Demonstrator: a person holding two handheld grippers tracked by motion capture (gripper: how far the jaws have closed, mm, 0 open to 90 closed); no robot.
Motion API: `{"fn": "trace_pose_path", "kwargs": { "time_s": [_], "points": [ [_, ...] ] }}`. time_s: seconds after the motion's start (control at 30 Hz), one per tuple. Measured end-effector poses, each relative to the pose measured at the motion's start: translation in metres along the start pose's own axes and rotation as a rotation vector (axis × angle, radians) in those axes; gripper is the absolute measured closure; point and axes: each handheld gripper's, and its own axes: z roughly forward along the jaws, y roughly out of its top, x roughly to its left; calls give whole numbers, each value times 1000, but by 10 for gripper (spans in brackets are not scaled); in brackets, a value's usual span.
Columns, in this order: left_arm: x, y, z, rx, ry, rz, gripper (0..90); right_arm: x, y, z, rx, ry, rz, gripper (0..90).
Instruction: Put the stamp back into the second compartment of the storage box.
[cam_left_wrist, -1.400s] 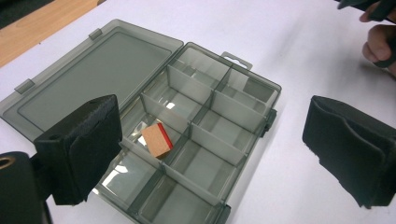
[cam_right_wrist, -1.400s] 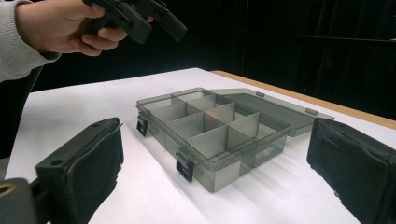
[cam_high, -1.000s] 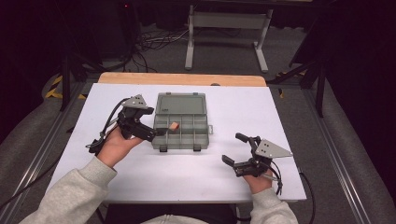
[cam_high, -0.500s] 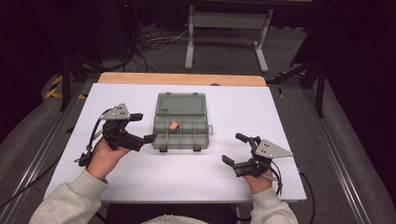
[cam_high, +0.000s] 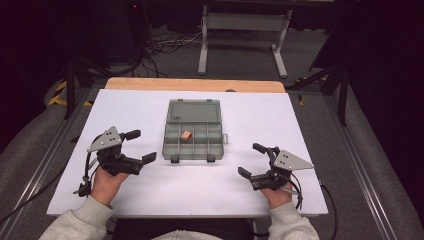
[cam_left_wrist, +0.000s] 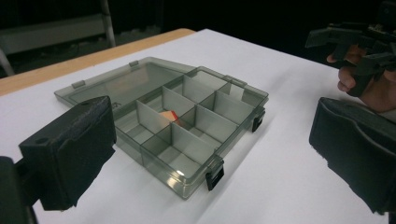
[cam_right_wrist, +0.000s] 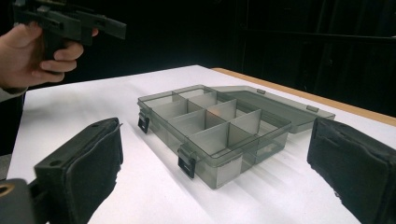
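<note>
Organizer box sat open near the centre of the white table, slightly toward the far edge, roughly midway between the two grippers and touching neither. Smoky grey translucent plastic, rectangular. Lid was folded fully back and lay flat on the table on the far side, hinged along the rear wall. Tray was split by thin dividers into a grid of small compartments; the left gripper view showed the partitions standing upright and intact. Two black latches hung on the near front wall, unfastened. Two small tabs showed on the lid's far rim.

One small orange-tan block lay inside, in a compartment of the middle row, left of centre as seen from above. In the left gripper view it was partly hidden behind a divider, only its top corner visible. The other compartments looked empty.

Left gripper was held above the table to the left of the box, near its front left corner, jaws wide apart and holding nothing. Right gripper was held low at the near right of the table, well apart from the box, jaws also spread wide, holding nothing.
</note>
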Motion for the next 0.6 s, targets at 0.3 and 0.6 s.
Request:
{"fn": "trace_pose_path", "kwargs": {
  "time_s": [0.3, 0.6],
  "points": [
    [1, -29, -14, -90, 34, -2, 18, -1, 0, -1, -1, -5, 0, 36],
    [-1, -56, -23, -126, 70, 12, 29, -1, 0, -3, -8, -10, 0, 33]
  ]
}}
